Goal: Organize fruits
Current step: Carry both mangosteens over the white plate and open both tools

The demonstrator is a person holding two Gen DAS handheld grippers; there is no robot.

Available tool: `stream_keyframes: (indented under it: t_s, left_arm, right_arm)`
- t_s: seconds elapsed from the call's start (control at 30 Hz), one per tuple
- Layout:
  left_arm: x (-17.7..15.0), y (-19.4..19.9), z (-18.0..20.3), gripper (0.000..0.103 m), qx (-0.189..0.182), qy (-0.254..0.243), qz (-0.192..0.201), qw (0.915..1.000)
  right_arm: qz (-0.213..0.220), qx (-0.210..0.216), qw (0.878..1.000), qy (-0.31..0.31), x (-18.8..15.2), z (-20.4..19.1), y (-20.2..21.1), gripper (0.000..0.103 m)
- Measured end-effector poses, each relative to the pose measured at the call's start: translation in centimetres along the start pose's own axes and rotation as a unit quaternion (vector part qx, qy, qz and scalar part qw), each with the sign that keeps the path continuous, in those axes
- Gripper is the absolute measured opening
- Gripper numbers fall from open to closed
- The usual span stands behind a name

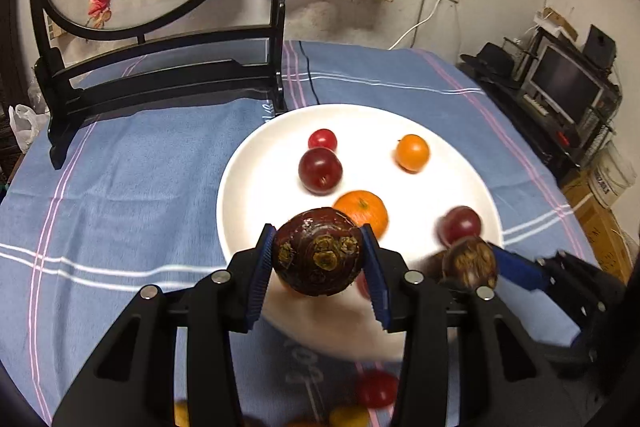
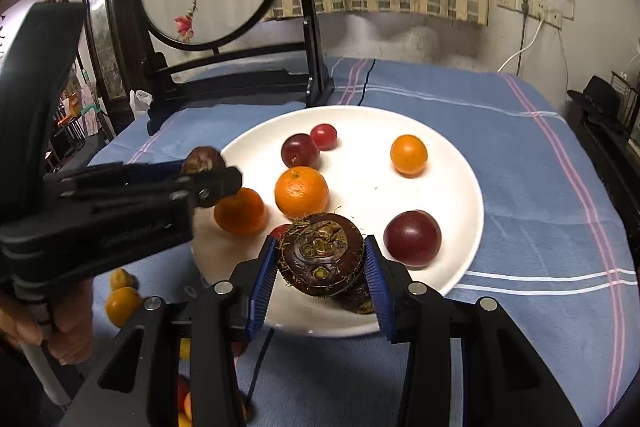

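Both grippers are loaded here. The left gripper [image 1: 318, 269] has its blue fingers [image 1: 260, 275] pinching a dark brown water chestnut [image 1: 318, 251], held over the near rim of the white plate [image 1: 248, 163]. The right gripper [image 2: 320, 275] pinches another chestnut [image 2: 322, 253] the same way, also above the plate's near edge. On the plate sit an orange [image 2: 301, 191], a small yellow-orange fruit [image 2: 409, 154], a dark plum [image 2: 412, 238] and a cherry tomato [image 2: 324, 136]. More small fruits [image 2: 122, 305] lie on the blue tablecloth [image 2: 520, 187] covering the table.
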State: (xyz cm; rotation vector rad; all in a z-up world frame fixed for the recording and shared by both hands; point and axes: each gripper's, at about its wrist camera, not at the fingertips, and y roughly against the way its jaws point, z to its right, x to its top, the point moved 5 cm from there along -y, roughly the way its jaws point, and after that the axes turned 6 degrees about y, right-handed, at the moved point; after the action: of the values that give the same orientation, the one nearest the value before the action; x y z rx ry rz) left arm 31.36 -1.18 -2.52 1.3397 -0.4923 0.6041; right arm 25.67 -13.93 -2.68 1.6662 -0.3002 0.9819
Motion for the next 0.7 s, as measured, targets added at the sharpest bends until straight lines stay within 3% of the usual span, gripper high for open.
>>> stream_keyframes:
  t_s: [0.13, 0.2, 0.23, 0.37, 0.7]
  left_arm:
    - [0.2, -1.8, 0.3, 0.042, 0.003, 0.006, -0.014, 0.9999]
    - [0.3, -2.2, 0.3, 0.048, 0.006, 0.013, -0.014, 0.9998]
    - [0.3, -2.1, 0.3, 0.057, 0.007, 0.017, -0.012, 0.9998]
    - [0.2, 0.0, 0.8, 0.073, -0.005, 0.022, 0.006, 0.9997]
    - [-2.6, 5.9, -1.4, 0.082, -0.011, 0.035, 0.026, 0.999]
  right_arm:
    - [-0.006, 0.014, 1.0, -0.006, -0.2, 0.0, -0.8, 0.044]
    - [-0.008, 0.019, 1.0, -0.008, -0.3, -0.2, -1.2, 0.045]
    - [-0.01, 0.023, 1.0, -0.01, -0.4, -0.2, -1.4, 0.052]
    - [-0.011, 0.032, 0.999, -0.012, -0.7, -0.5, -1.3, 0.055]
    - [-0.024, 0.036, 0.999, -0.019, -2.2, -0.3, 1.5, 0.056]
